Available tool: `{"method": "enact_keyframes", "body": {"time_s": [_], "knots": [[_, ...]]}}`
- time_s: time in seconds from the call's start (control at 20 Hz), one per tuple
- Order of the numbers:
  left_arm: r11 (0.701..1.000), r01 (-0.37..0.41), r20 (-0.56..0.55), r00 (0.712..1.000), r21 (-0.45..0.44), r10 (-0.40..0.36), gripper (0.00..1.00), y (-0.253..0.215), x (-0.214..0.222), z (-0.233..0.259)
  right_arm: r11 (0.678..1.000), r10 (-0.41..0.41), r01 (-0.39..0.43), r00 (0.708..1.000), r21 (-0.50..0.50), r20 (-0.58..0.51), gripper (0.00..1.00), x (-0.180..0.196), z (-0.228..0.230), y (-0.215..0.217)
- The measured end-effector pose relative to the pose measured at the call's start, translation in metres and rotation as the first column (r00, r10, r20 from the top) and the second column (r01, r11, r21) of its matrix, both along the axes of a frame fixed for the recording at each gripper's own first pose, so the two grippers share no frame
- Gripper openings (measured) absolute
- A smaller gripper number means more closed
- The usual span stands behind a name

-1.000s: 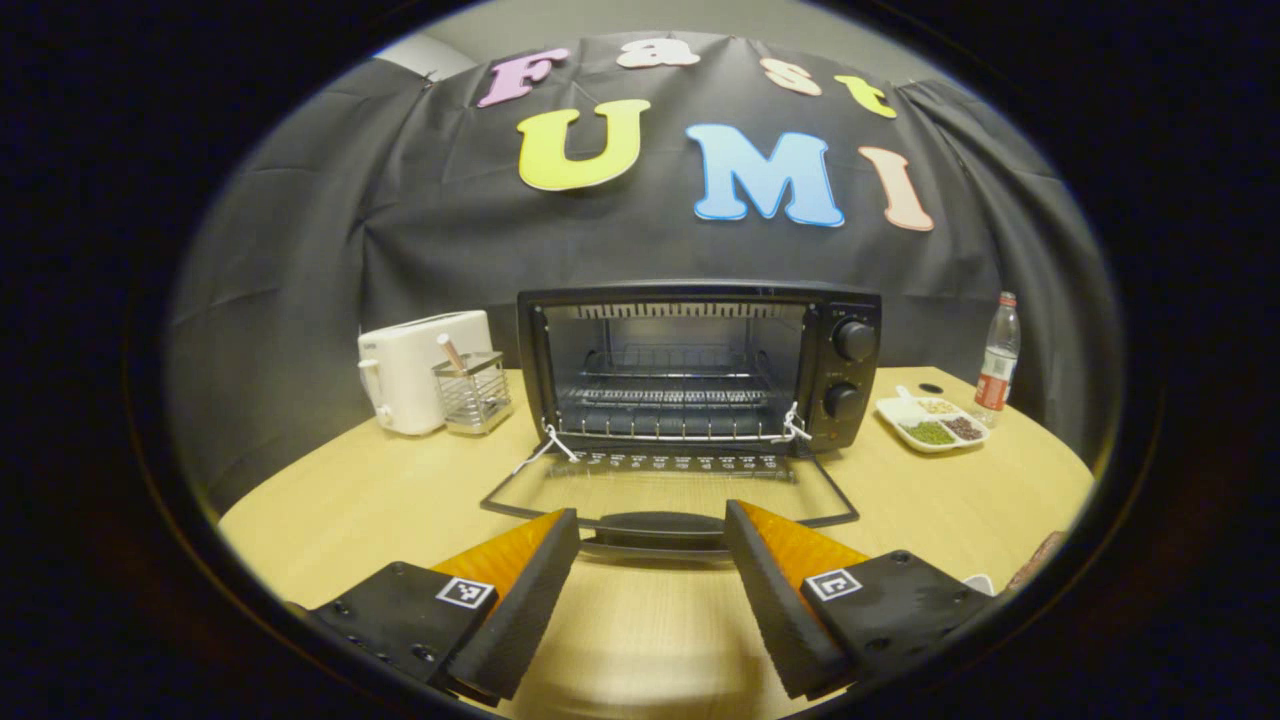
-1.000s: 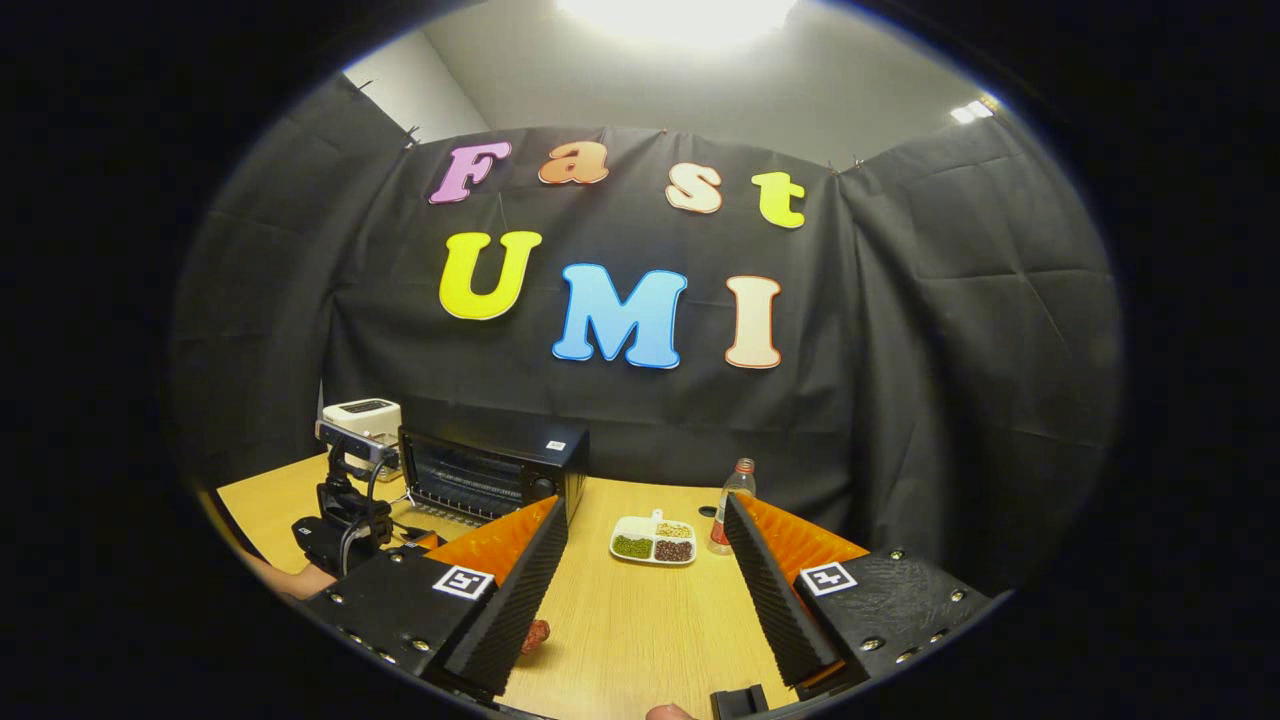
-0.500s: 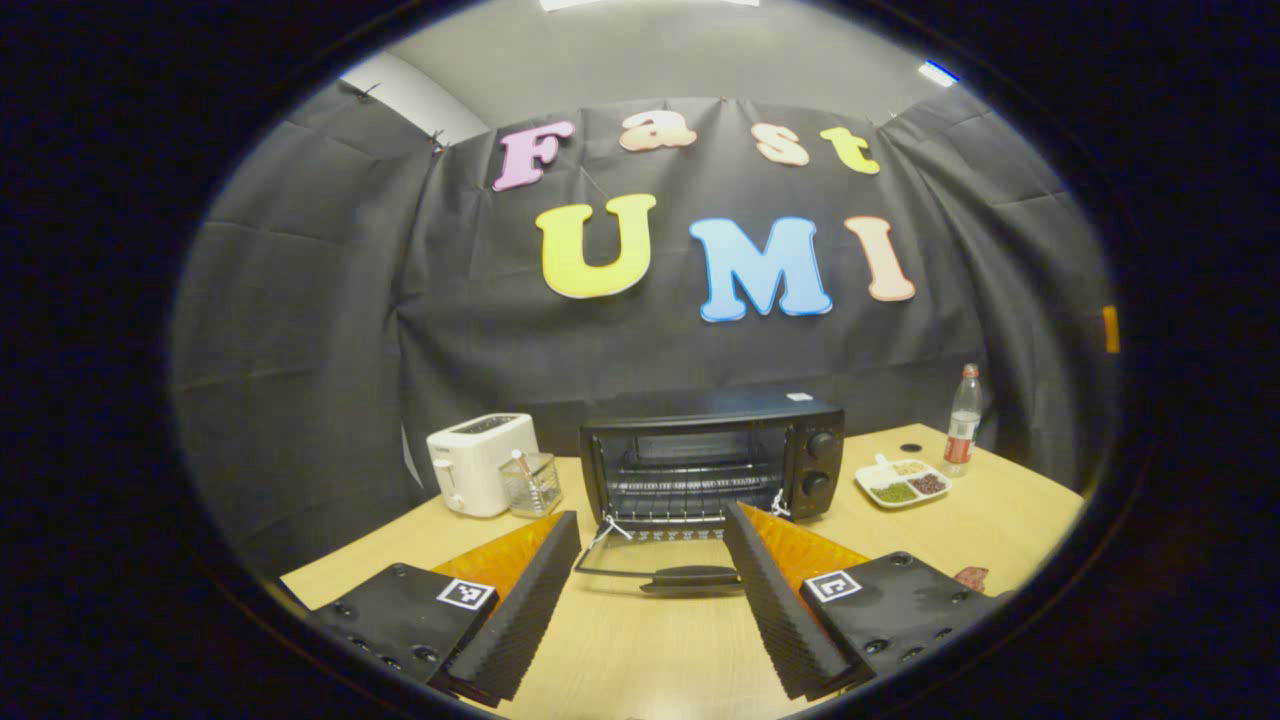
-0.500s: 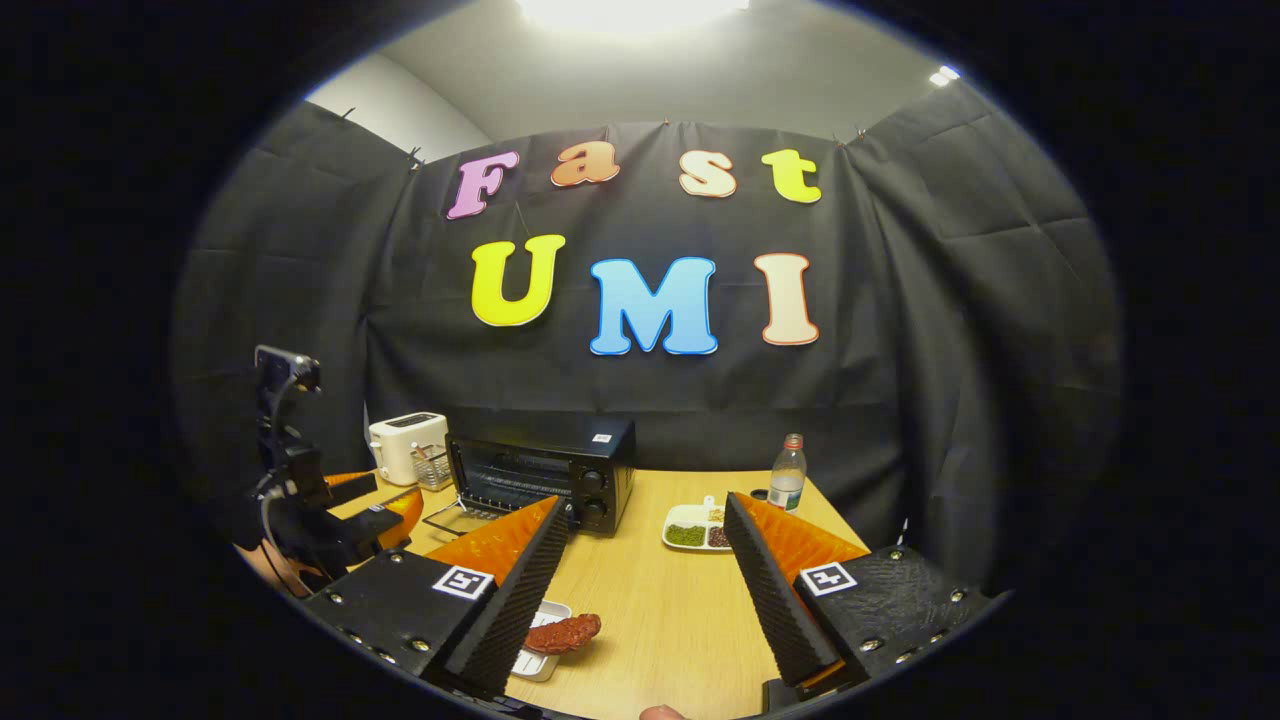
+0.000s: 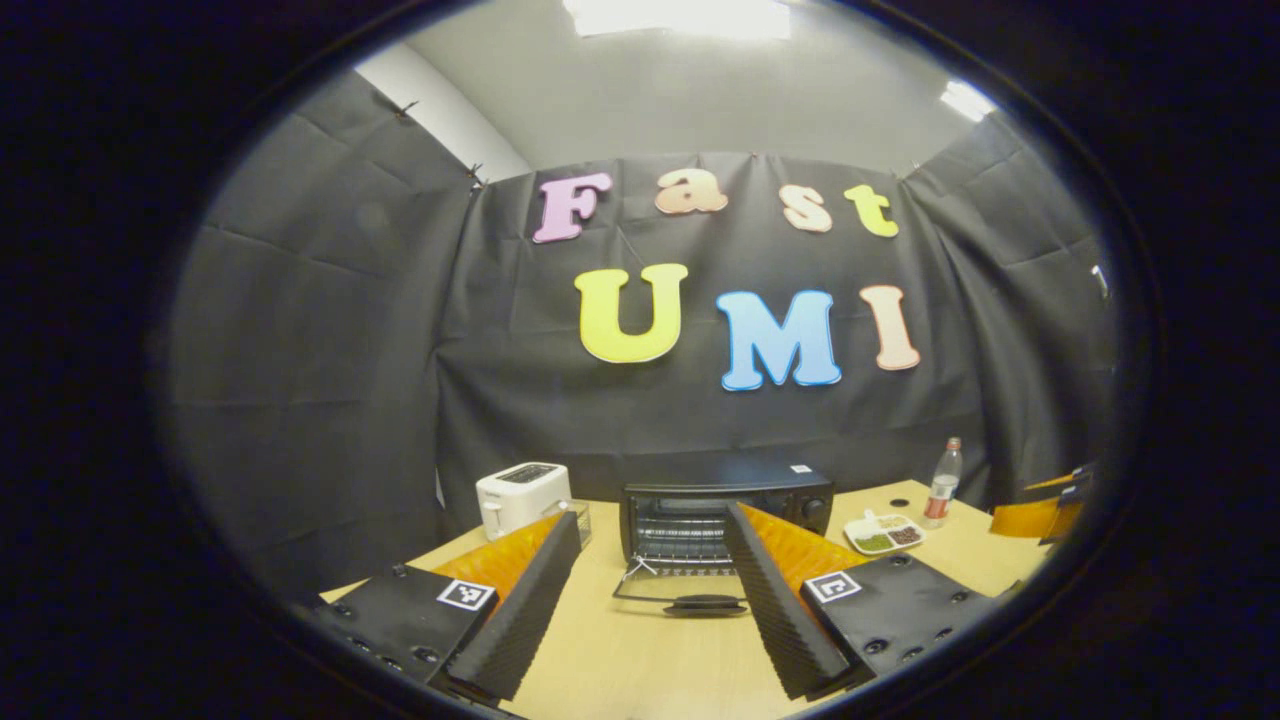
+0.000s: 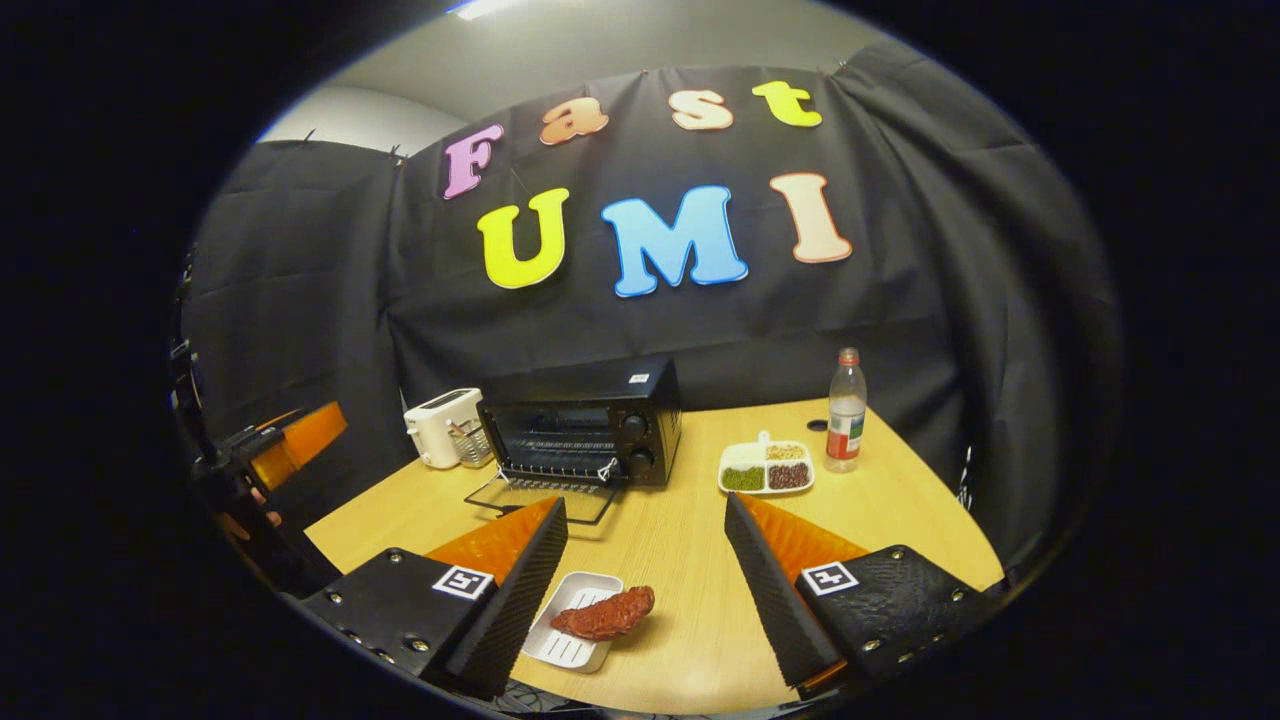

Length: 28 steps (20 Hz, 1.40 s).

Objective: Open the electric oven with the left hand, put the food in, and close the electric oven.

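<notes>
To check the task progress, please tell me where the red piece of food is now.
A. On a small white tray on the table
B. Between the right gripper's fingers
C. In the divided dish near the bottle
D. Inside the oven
A: in the right gripper view the red food lies on the small white tray on the table, in front of the open oven.

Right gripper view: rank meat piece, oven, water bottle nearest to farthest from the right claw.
1. Meat piece, lying partly on the small white tray, just ahead between the fingers of the right claw.
2. Oven, mid-table, ahead-left, door down.
3. Water bottle, ahead-right near the back; roughly as far as the oven, too close to call.
</notes>
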<state>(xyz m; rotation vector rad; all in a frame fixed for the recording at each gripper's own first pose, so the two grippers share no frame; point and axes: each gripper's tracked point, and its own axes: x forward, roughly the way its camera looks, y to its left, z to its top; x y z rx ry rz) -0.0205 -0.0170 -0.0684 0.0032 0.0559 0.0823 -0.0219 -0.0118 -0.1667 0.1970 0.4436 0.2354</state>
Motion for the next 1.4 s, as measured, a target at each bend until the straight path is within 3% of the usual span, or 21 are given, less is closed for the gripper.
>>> {"method": "enact_keyframes", "body": {"time_s": [0.35,0.65,0.85,1.05,1.1,1.2,1.25,1.35,1.4], "knots": [[0.999,-0.019,0.023,1.0,0.033,0.018,1.0,0.009,-0.016,0.017,0.988,0.019,0.017,0.974,0.155,-0.224,0.96,0.001,-0.06,0.017],[0.998,-0.008,0.018,1.0,0.06,0.007,1.0,0.01,-0.016,0.02,0.97,0.03,0.064,0.926,0.234,-0.378,0.98,-0.002,-0.107,0.025],[0.998,-0.003,0.004,1.0,0.068,0.003,1.0,0.01,-0.012,0.017,0.936,0.051,0.121,0.882,0.331,-0.468,0.98,-0.009,-0.132,0.033],[0.999,0.002,-0.009,1.0,0.053,-0.001,1.0,0.008,-0.007,0.012,0.918,0.069,0.152,0.847,0.366,-0.527,0.95,-0.016,-0.143,0.041],[0.998,0.006,-0.01,1.0,0.056,-0.005,0.97,0.007,-0.006,0.011,0.907,0.089,0.155,0.838,0.39,-0.539,0.82,-0.012,-0.149,0.047],[0.998,0.011,-0.012,1.0,0.066,-0.01,0.97,0.006,-0.003,0.011,0.885,0.127,0.164,0.815,0.436,-0.565,0.81,-0.017,-0.152,0.057],[0.998,0.014,-0.013,1.0,0.067,-0.013,0.97,0.006,-0.002,0.01,0.88,0.104,0.192,0.813,0.434,-0.572,0.81,-0.014,-0.156,0.057],[0.998,0.015,-0.019,1.0,0.056,-0.014,1.0,0.006,0.002,0.007,0.857,0.133,0.195,0.81,0.477,-0.571,0.36,-0.013,-0.151,0.063],[0.999,0.011,-0.022,1.0,0.05,-0.01,1.0,0.008,0.003,0.006,0.857,0.145,0.189,0.804,0.479,-0.576,0.36,-0.013,-0.152,0.063]]}}
